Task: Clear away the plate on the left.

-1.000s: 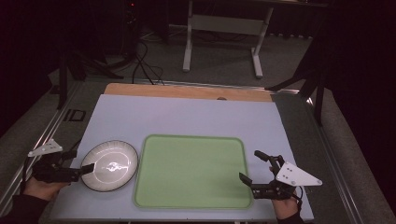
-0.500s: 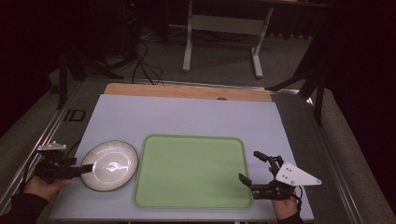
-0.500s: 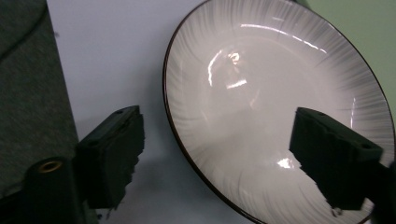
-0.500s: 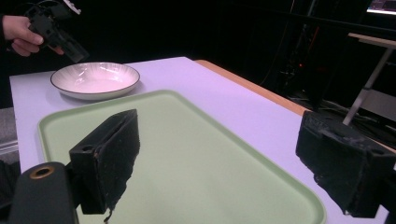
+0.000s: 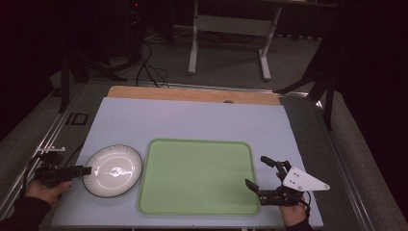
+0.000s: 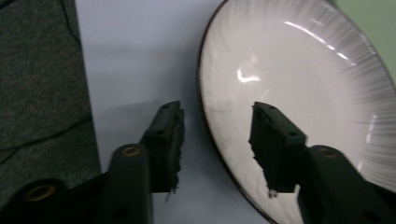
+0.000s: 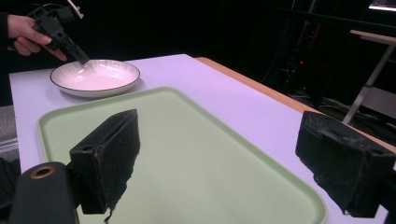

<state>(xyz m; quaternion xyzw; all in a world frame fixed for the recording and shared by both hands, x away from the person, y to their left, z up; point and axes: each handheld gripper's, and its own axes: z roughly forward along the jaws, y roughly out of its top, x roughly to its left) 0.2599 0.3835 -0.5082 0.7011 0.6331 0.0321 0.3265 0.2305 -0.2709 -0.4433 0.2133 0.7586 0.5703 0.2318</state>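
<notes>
A white ribbed plate [image 5: 114, 171] with a dark rim lies on the table, left of a green tray [image 5: 197, 144]. My left gripper [image 5: 85, 170] reaches in level from the left. Its jaws have just been closing and straddle the plate's left rim [image 6: 201, 100], one outside and one over the bowl, and a gap shows on both sides of the rim. My right gripper [image 5: 256, 171] stands wide open and holds nothing, over the tray's near right corner. In the right gripper view, the tray [image 7: 187, 154] lies under my right gripper [image 7: 219, 140], with the plate [image 7: 95, 74] and left gripper [image 7: 79, 57] beyond.
The pale lavender table top [image 5: 192, 120] ends in a wooden strip [image 5: 192, 94] at the far edge. A metal rail [image 5: 48, 149] runs along the left side. Cables [image 5: 149, 62] and a stand's legs [image 5: 228, 43] are on the floor beyond.
The left gripper has crept right and sunk toward the plate, and its jaws have narrowed around the plate's left rim. The right gripper, the plate and the tray have stayed put.
</notes>
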